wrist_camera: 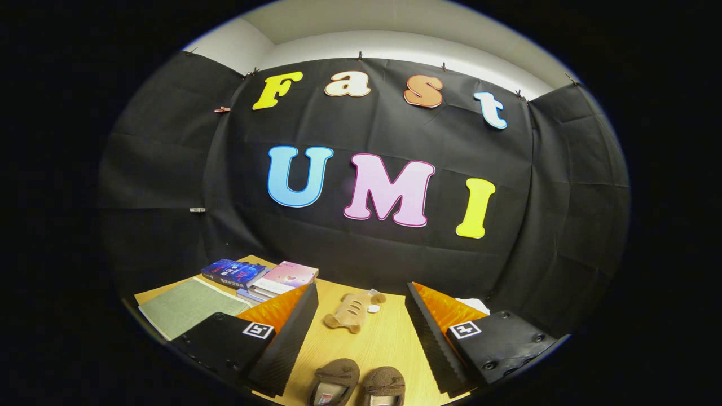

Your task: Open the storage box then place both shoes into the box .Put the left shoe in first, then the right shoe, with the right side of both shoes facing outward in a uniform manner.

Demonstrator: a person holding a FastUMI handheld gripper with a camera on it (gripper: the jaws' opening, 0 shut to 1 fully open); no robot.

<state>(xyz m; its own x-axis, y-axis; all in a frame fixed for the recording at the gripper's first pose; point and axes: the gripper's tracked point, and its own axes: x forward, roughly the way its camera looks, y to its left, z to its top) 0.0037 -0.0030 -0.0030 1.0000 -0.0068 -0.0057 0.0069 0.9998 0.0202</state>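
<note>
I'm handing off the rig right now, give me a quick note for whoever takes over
Gripper: open, holding nothing, raised over the wooden table.
Shoes: two brown shoes side by side on the table between the fingers, near the camera.
Beyond them: a plush toy; books and a green mat further left.
Done: nothing visible; neither shoe is boxed.
Left: open the storage box, then left shoe, then right shoe.
</note>
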